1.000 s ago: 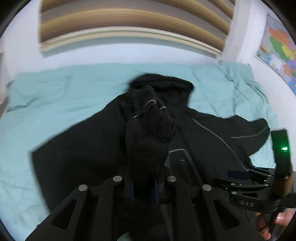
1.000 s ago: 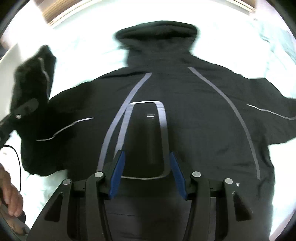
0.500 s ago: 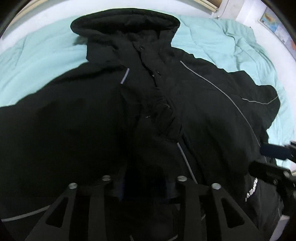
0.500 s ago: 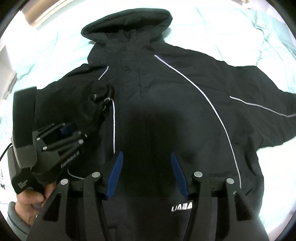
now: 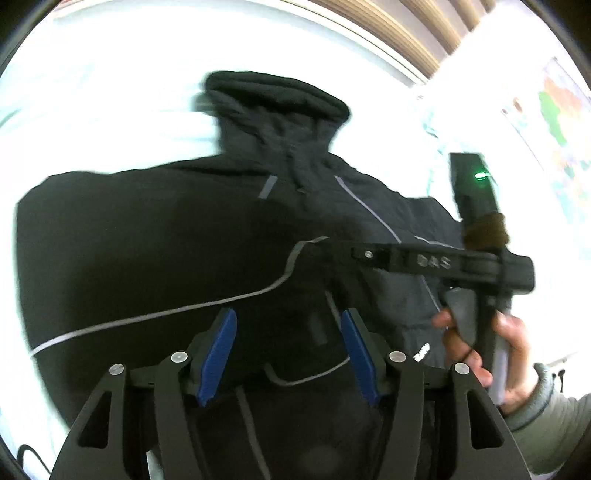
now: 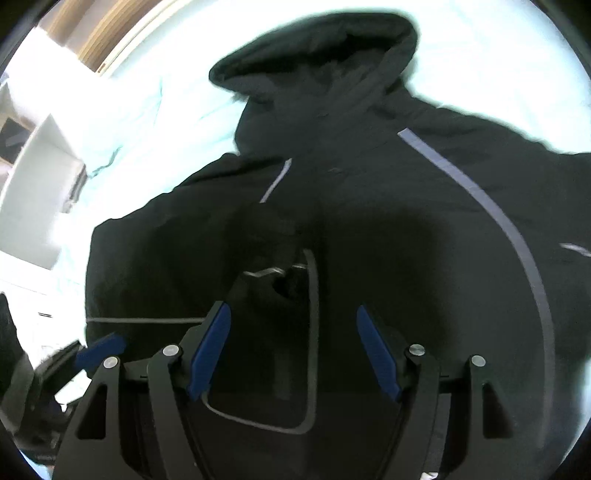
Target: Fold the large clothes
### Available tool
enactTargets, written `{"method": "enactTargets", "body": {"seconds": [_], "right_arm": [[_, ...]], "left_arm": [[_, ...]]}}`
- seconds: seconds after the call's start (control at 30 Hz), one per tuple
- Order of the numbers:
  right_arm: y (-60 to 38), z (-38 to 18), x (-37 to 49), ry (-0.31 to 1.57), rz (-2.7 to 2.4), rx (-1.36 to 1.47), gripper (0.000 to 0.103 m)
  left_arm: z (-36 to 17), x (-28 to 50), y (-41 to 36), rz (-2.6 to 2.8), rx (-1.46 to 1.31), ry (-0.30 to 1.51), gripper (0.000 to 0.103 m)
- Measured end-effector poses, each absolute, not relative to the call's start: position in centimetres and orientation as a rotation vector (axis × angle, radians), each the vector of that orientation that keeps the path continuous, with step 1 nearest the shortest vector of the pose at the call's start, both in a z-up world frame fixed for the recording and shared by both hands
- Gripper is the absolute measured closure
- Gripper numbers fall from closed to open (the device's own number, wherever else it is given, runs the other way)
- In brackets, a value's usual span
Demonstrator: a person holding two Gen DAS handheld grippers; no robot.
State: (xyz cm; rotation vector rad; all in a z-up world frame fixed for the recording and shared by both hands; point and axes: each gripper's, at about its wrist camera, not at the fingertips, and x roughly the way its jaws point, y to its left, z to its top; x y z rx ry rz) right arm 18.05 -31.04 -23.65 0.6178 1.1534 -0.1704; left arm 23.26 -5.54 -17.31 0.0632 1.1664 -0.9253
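Two grippers, both hovering over one black jacket spread across a pale turquoise bedsheet, hood toward the top of each frame. Left gripper low in the centre of the left wrist view, blue pads set apart, jaws just opened further, dark fabric and a thin grey piping line showing in the gap, nothing pinched, no pad pressing on cloth. Right gripper at the bottom centre of the right wrist view, jaws just opened further and standing wide, a grey-piped pocket outline and a bunched sleeve cuff visible between the pads, again nothing clamped. Whether either set of fingertips brushes the fabric cannot be told. Seen from the left wrist view, right gripper reaching in sideways from the right edge over the jacket's chest, gripped by a hand with a grey sleeve in the lower right corner, a green light glowing on its upright block. Seen at the lower left edge of the right wrist view, one blue pad of the left gripper. Wooden slats along the top and a coloured map at the upper right of the left wrist view.
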Motion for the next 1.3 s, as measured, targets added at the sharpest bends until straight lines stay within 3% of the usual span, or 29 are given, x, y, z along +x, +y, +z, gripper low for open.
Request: {"method": "enactTargets", "body": {"seconds": [0.17,0.2,0.23,0.27,0.43,0.63,0.77,0.93,1.1,1.3], "right_arm": [[-31.2,-28.6,20.6,1.207,-0.081,0.891,0.03],[-31.2,-29.1,20.8,1.207,-0.074,0.923,0.033],[-31.0,-29.1,20.8,1.19,-0.07,0.938,0.049],[-30.7,-28.8,20.8,1.176,-0.068,0.928,0.053],[-28.3,-23.2,20.2,1.074,-0.127,0.673,0.068],[-31.2,-13.7,16.0,0.87,-0.256,0.421,0.069],[-35.5,-11.6,11.7,0.857,-0.442,0.351,0.069],[-40.8,-16.6,9.0,0.961,-0.581,0.442,0.069],[-44.1,-26.8,7.6,1.164,-0.634,0.556,0.068],[-44.5,-27.6,7.1,1.166,-0.6,0.576,0.066]], "left_arm": [[-16.3,25.1,-2.7,-0.811,0.055,1.147,0.042],[-16.1,25.4,-1.9,-0.784,0.051,1.143,0.042],[-16.1,25.8,-1.2,-0.756,0.044,1.14,0.042],[-16.3,26.1,-1.1,-0.737,0.039,1.138,0.042],[-16.0,26.9,0.2,-0.693,0.021,1.107,0.042],[-15.1,26.8,-2.1,-0.754,0.034,1.069,0.042],[-15.7,26.9,-5.3,-0.828,0.022,1.062,0.042],[-22.0,28.6,-10.9,-0.795,0.113,1.194,0.042],[-27.1,29.2,-13.3,-0.714,0.23,1.25,0.043],[-26.8,28.5,-13.7,-0.699,0.313,1.222,0.043]]}}
